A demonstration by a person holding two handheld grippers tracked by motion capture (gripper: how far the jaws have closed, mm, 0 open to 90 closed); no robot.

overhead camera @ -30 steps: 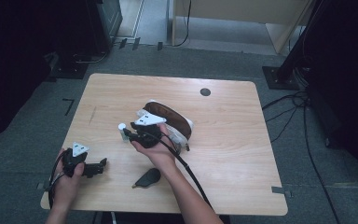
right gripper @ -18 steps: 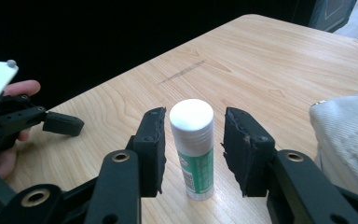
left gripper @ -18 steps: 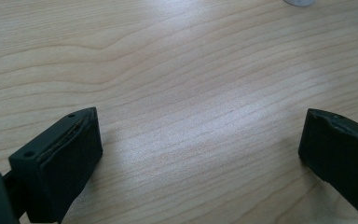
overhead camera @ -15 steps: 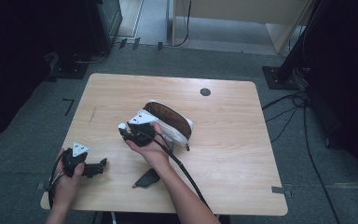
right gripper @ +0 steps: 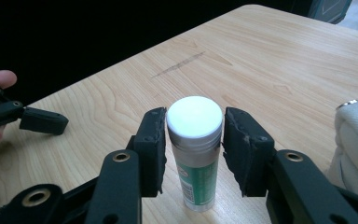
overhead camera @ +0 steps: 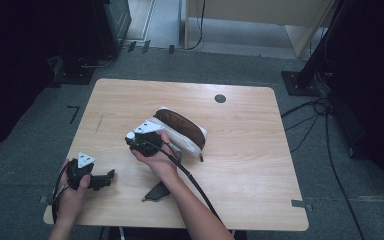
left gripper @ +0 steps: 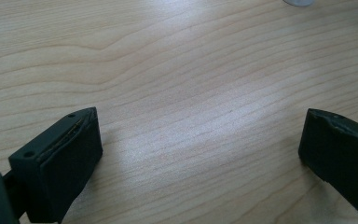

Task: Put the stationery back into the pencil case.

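A glue stick (right gripper: 195,116) with a white cap and green label stands upright between the jaws of my right gripper (right gripper: 193,122). The jaws have just been closing and both pads press on its cap. From above, the right gripper (overhead camera: 136,138) sits left of a white pouch with a brown top (overhead camera: 180,129), and the stick's white cap (overhead camera: 130,135) shows at its tip. My left gripper (overhead camera: 100,180) rests near the table's front left. Its jaws stand wide apart over bare wood (left gripper: 200,140) with nothing between them.
A dark wedge-shaped object (overhead camera: 157,191) lies near the front edge beside the right forearm. A small black disc (overhead camera: 220,98) sits at the back of the wooden table (overhead camera: 260,165). The pouch's white edge (right gripper: 356,133) is close on the right gripper's right side.
The right gripper has shifted a little to the left and lower, away from the pouch, with the glue stick in it. The left gripper has stayed where it was.
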